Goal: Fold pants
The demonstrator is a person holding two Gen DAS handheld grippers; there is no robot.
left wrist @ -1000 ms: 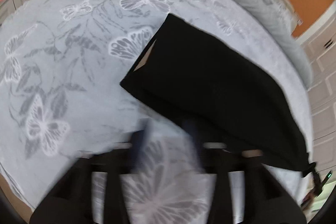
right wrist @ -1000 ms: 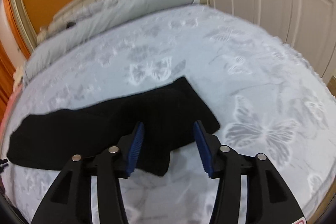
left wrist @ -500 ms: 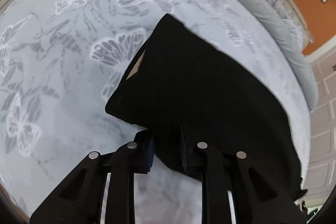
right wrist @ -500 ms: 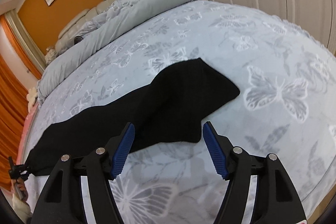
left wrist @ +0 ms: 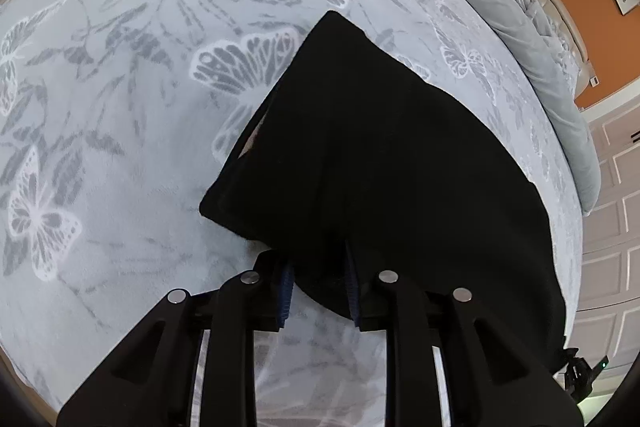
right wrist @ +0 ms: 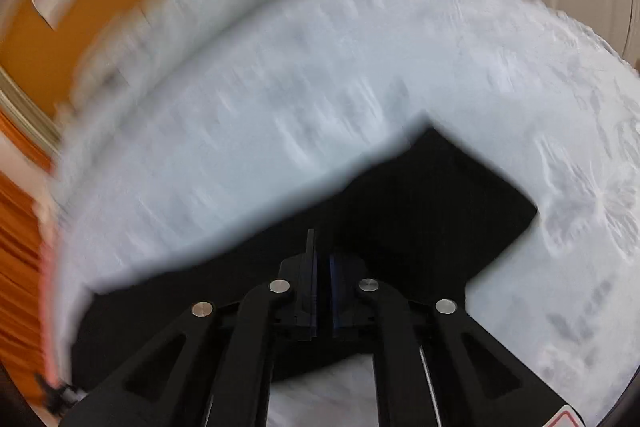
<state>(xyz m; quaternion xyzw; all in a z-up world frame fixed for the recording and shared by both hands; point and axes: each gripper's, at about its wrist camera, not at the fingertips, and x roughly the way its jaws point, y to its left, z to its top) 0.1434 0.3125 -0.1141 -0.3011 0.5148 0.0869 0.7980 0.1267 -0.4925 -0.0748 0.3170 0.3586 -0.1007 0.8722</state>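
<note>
The black pants [left wrist: 380, 163] are lying flat on the butterfly bedspread [left wrist: 120, 107]. The left gripper [left wrist: 318, 283] is pinching the near edge, its jaws opening a tiny bit. The right gripper [right wrist: 323, 291] is squeezing tight on the other end. The left side could be slipping out, because its hold is getting looser, making a crooked fold.
</note>
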